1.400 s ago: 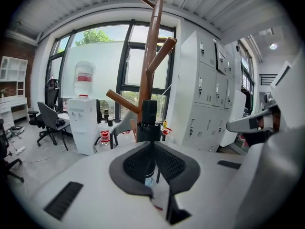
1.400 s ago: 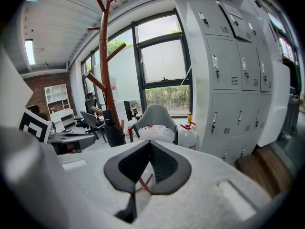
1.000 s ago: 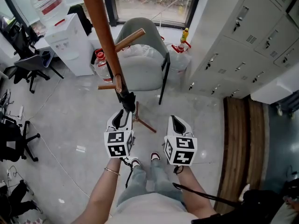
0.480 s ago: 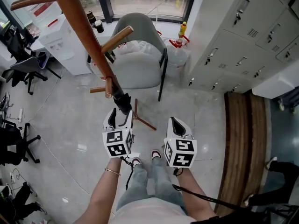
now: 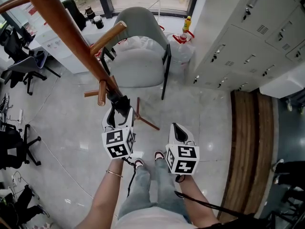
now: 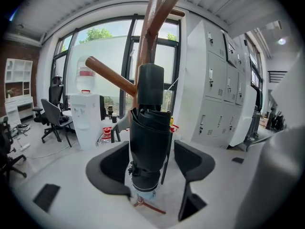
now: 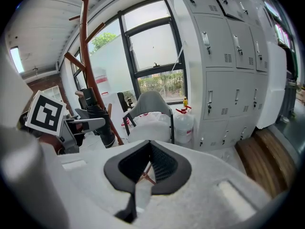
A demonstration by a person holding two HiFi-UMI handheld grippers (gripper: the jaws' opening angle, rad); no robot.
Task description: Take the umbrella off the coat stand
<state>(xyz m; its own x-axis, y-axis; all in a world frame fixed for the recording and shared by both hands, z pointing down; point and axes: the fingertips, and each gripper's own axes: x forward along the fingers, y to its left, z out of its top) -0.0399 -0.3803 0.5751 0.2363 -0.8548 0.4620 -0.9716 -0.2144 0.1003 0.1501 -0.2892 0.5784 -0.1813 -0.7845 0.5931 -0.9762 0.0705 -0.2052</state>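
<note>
Since a second ago the left gripper (image 6: 151,152) has been spreading its jaws. They now stand open, with the folded black umbrella (image 6: 149,132) between them and ungripped, hanging against the stand (image 5: 71,37). The right gripper (image 7: 148,163) waits closed and empty, near right. Risk: a loose pinch low on the slick fabric could slip, or a sideways pull could snag the peg and rock the stand.

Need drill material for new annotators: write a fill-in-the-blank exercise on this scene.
The black umbrella hangs on the wooden ____.
It stands between the open jaws of the ____ gripper.
The jaws of the right gripper are ____, with nothing between them.
Missing: coat stand; left; shut.
The jaws of the left gripper have just been opening.
</note>
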